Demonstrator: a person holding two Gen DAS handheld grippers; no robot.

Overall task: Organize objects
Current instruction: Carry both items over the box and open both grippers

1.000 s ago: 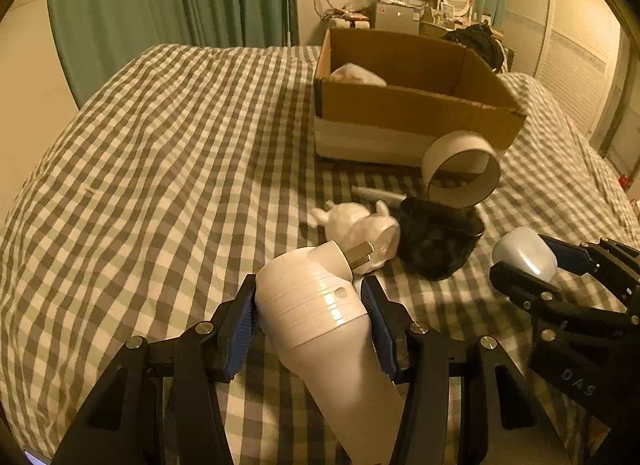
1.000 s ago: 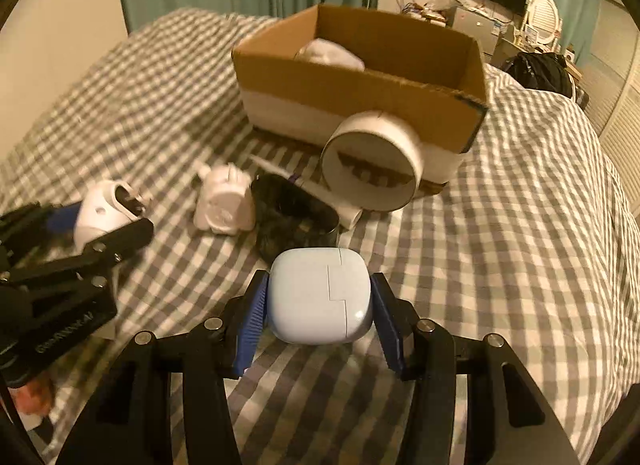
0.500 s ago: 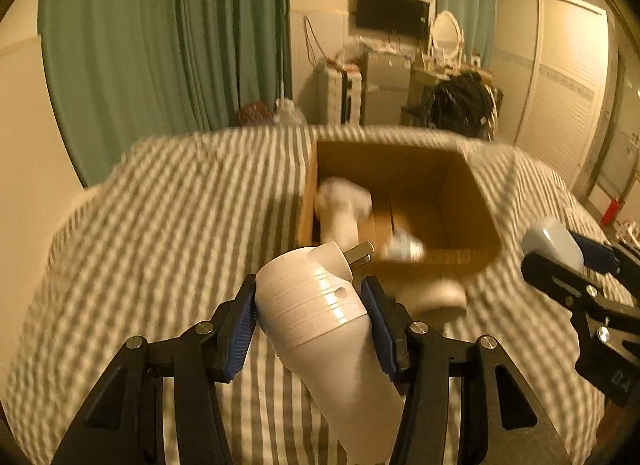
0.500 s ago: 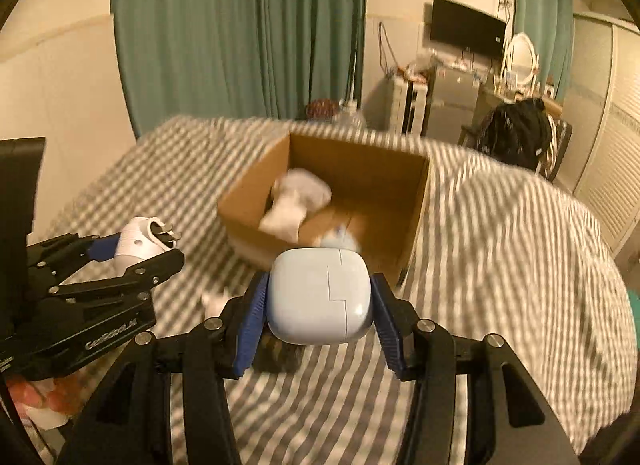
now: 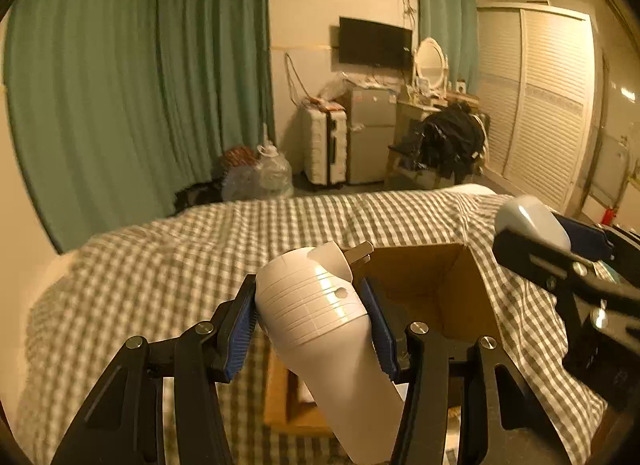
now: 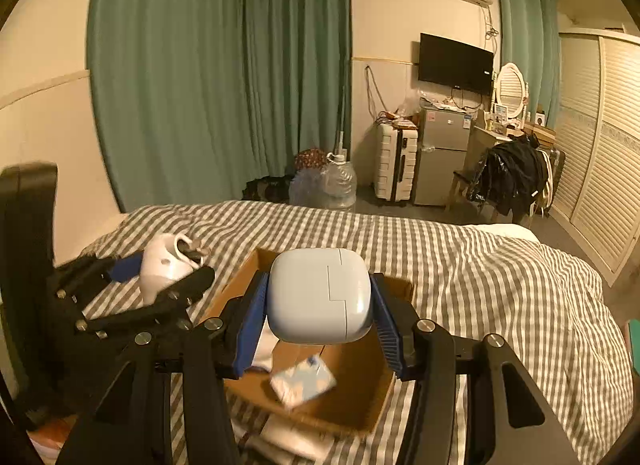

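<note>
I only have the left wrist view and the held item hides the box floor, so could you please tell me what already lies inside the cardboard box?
Observer: A small blue-and-white patterned packet lies on the floor of the cardboard box.
Operator: Anything else in there?
Observer: Something white lies at the box's left in that view, mostly hidden behind the right tongs.
Operator: What do those tongs carry?
Observer: A pale blue rounded case, clamped by its sides, with a stepped seam down its front.

White hair dryer: lower end cut off by left-wrist frame's bottom edge. Cardboard box: interior largely hidden behind pale case; blurred packet inside, print unreadable. Checked bedspread is smeared.
</note>
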